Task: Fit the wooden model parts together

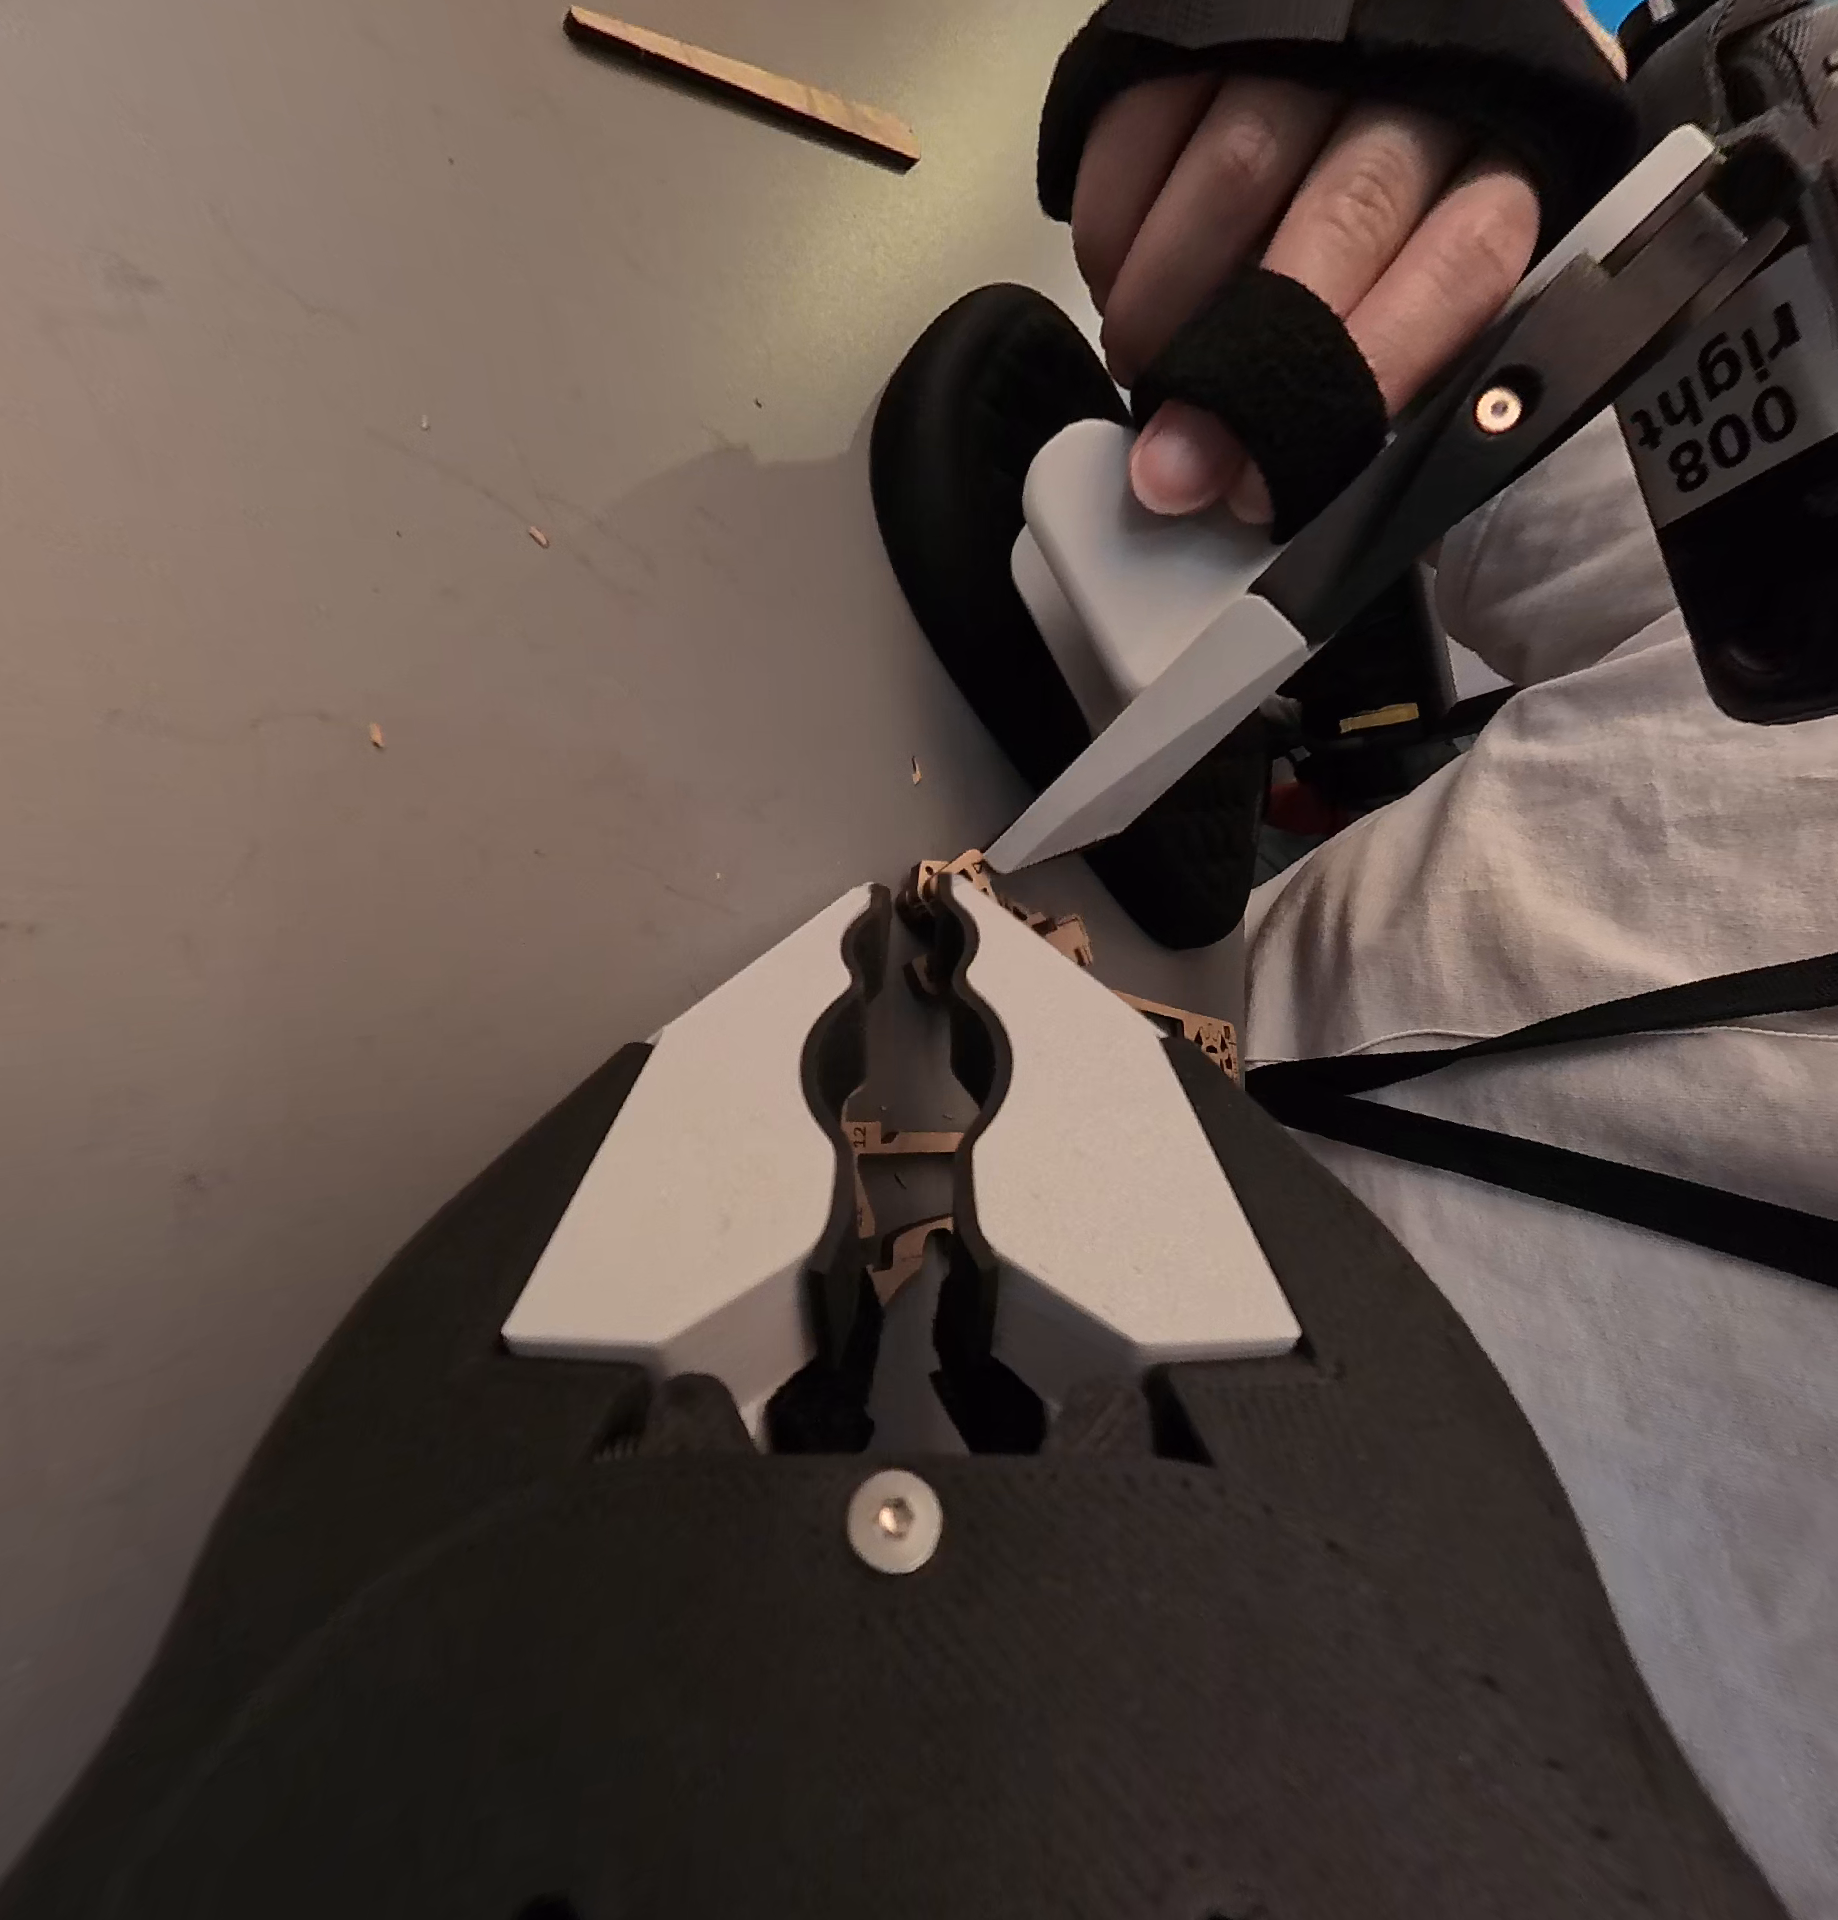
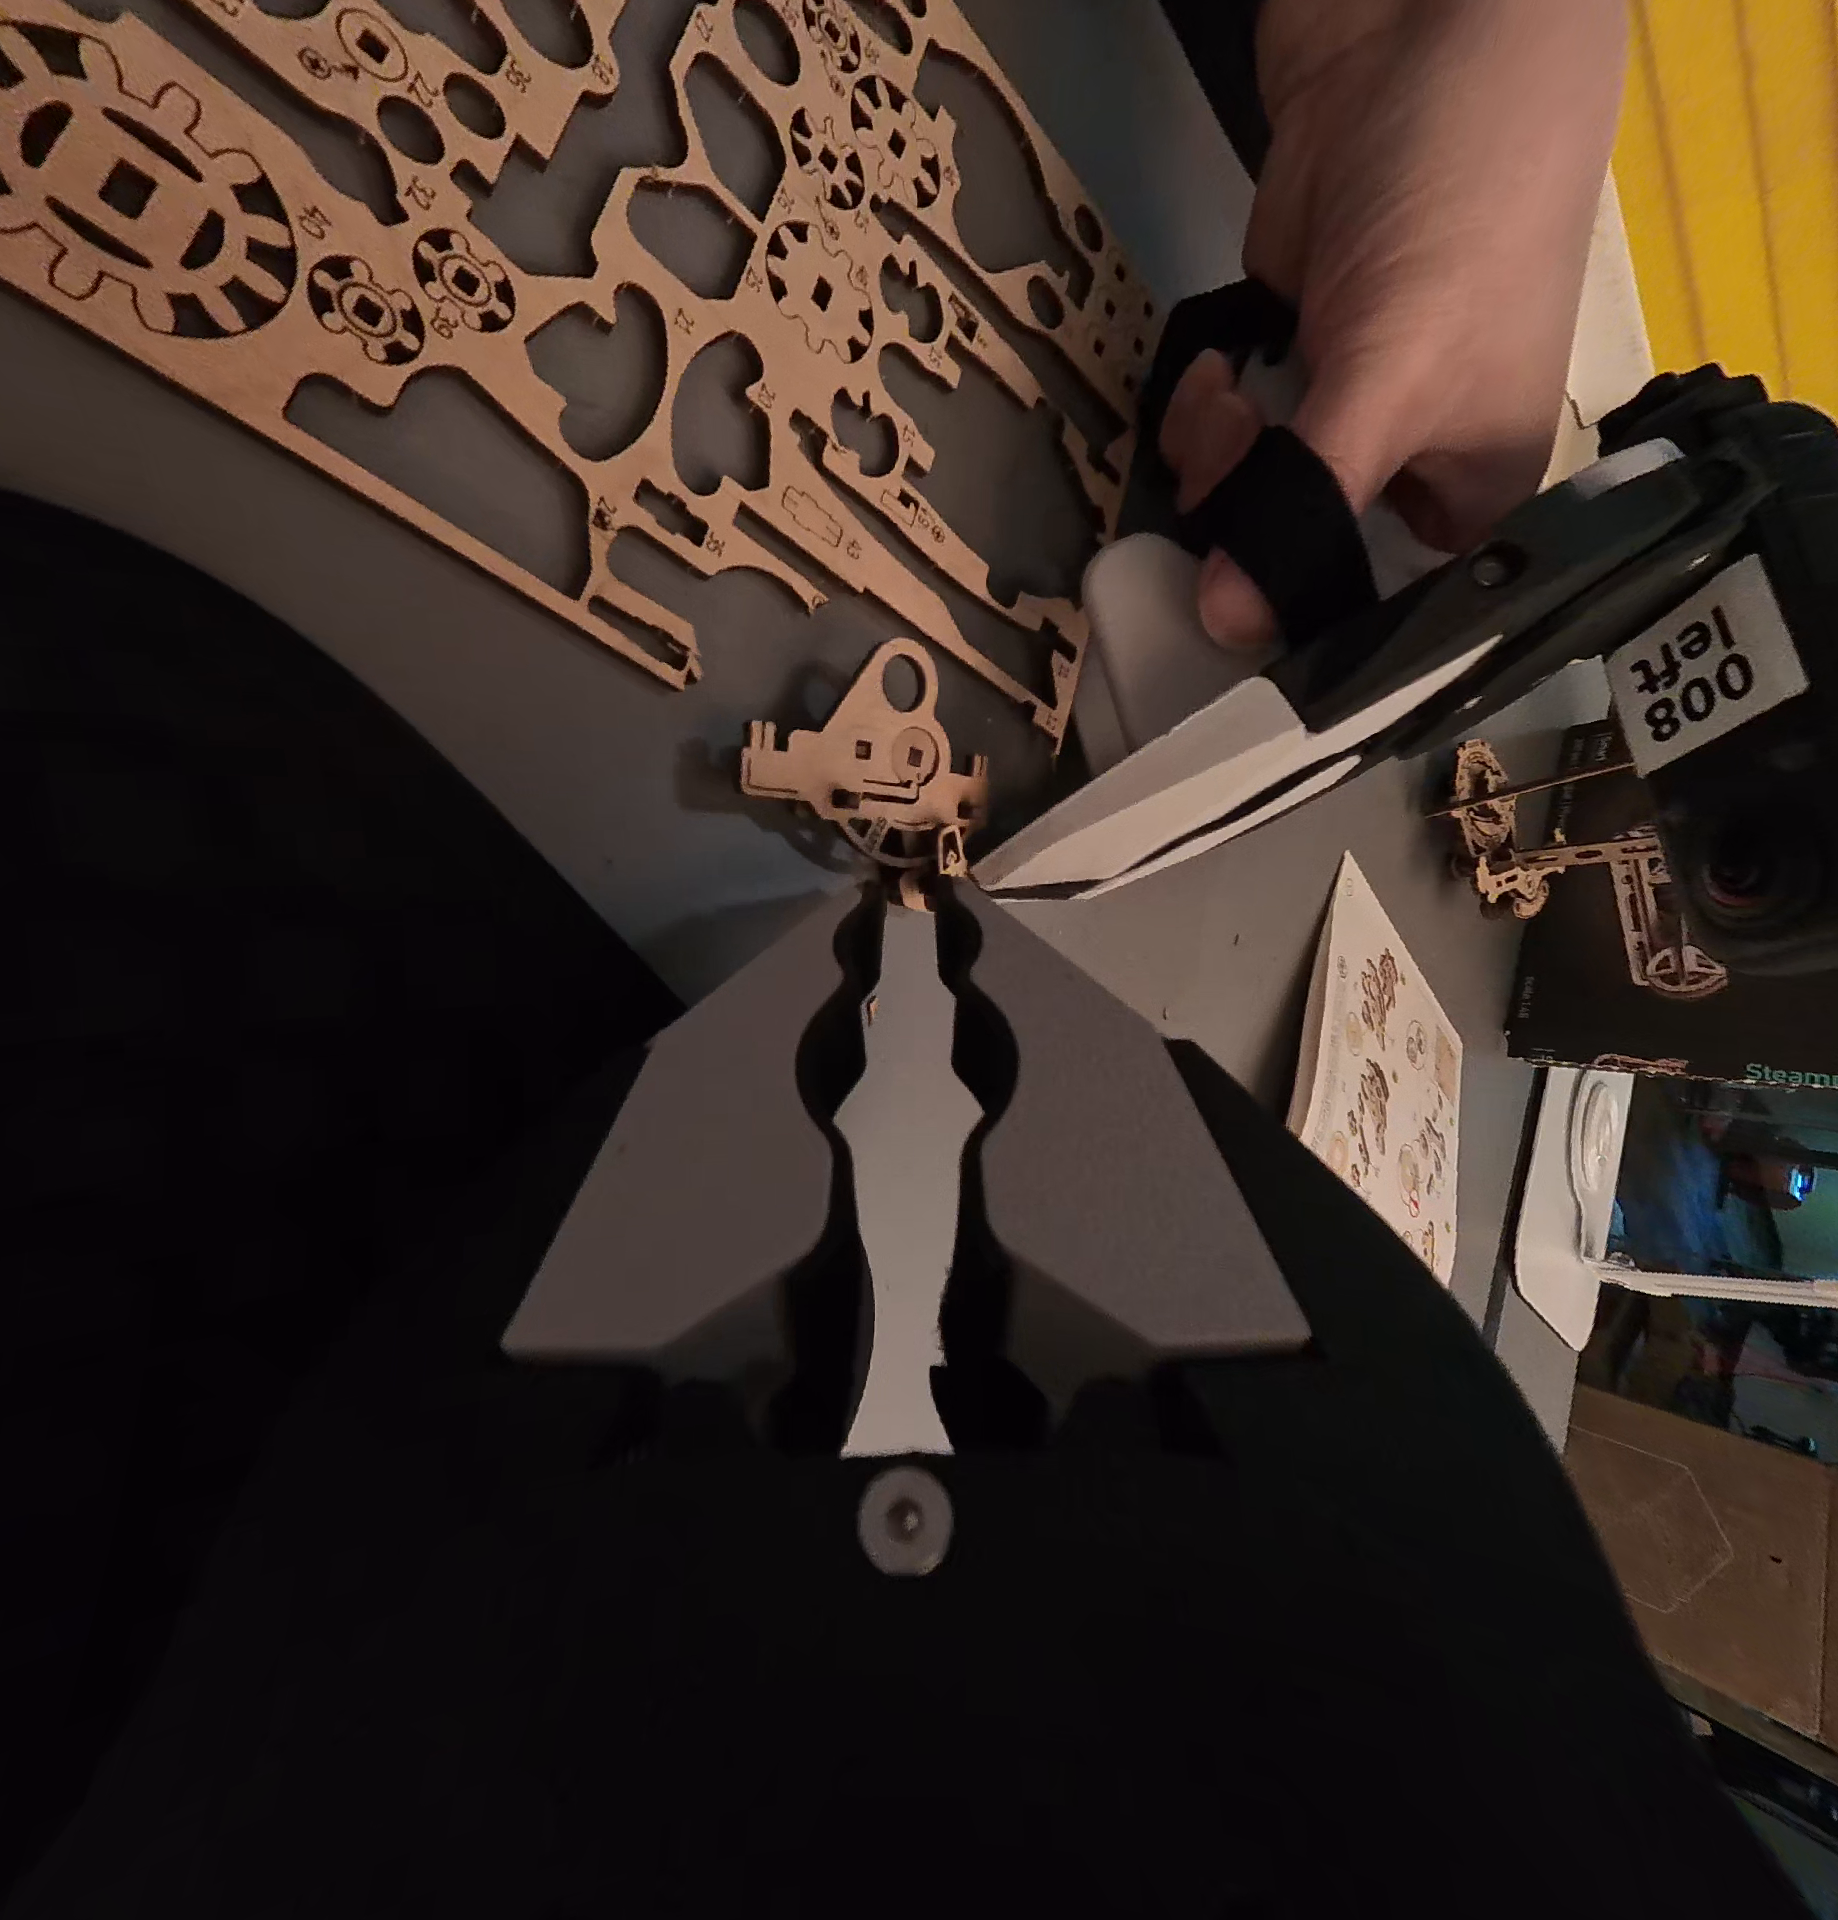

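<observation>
A small wooden model assembly (image 2: 853, 769), a flat plate with a ring lug and a gear under it, hangs just above the grey table. My right gripper (image 2: 910, 891) is shut on its near lower edge. My left gripper (image 2: 982, 871) comes in from the right and pinches the same corner. In the left wrist view, my left gripper (image 1: 915, 896) is shut on a small dark gear piece of the assembly (image 1: 1040, 925). The right gripper (image 1: 998, 862) has its tip touching the wood right beside it. Most of the assembly is hidden under the fingers there.
A large punched-out plywood parts sheet (image 2: 582, 312) lies on the table behind the assembly. An instruction sheet (image 2: 1382, 1091) and the kit box (image 2: 1621, 935) lie to the right. A loose wooden strip (image 1: 738, 78), a black padded object (image 1: 998, 623) and wood chips lie on the table (image 1: 271, 623).
</observation>
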A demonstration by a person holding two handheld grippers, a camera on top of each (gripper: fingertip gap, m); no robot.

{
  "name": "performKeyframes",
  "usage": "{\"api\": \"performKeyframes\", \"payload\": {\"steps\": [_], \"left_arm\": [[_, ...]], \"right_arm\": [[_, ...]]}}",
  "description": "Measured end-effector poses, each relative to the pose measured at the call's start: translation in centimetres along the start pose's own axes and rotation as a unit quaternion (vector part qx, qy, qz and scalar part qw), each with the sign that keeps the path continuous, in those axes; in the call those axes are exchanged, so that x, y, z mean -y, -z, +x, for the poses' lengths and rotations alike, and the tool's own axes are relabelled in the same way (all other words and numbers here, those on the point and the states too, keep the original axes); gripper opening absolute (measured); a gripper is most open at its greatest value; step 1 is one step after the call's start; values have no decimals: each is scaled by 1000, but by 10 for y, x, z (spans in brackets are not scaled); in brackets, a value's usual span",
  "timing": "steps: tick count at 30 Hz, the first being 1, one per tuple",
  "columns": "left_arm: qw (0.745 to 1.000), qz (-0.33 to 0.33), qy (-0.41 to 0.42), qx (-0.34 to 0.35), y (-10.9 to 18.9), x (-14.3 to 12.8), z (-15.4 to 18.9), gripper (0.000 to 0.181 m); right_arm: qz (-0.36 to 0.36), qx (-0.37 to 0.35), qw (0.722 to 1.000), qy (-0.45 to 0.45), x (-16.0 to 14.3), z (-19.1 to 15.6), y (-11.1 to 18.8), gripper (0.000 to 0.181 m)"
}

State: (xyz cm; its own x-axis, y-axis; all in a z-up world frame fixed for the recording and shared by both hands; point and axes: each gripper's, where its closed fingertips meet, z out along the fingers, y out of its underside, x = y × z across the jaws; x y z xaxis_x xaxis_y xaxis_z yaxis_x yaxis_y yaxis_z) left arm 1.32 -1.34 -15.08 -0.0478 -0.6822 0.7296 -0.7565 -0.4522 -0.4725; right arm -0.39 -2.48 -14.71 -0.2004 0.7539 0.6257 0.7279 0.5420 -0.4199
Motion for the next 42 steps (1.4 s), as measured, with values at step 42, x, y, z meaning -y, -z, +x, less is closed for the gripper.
{"api": "performKeyframes", "payload": {"steps": [42], "left_arm": [[999,9,25,-45,4,2,7,13]], "right_arm": [[-1,-100,992,72,11,10,3,2]]}}
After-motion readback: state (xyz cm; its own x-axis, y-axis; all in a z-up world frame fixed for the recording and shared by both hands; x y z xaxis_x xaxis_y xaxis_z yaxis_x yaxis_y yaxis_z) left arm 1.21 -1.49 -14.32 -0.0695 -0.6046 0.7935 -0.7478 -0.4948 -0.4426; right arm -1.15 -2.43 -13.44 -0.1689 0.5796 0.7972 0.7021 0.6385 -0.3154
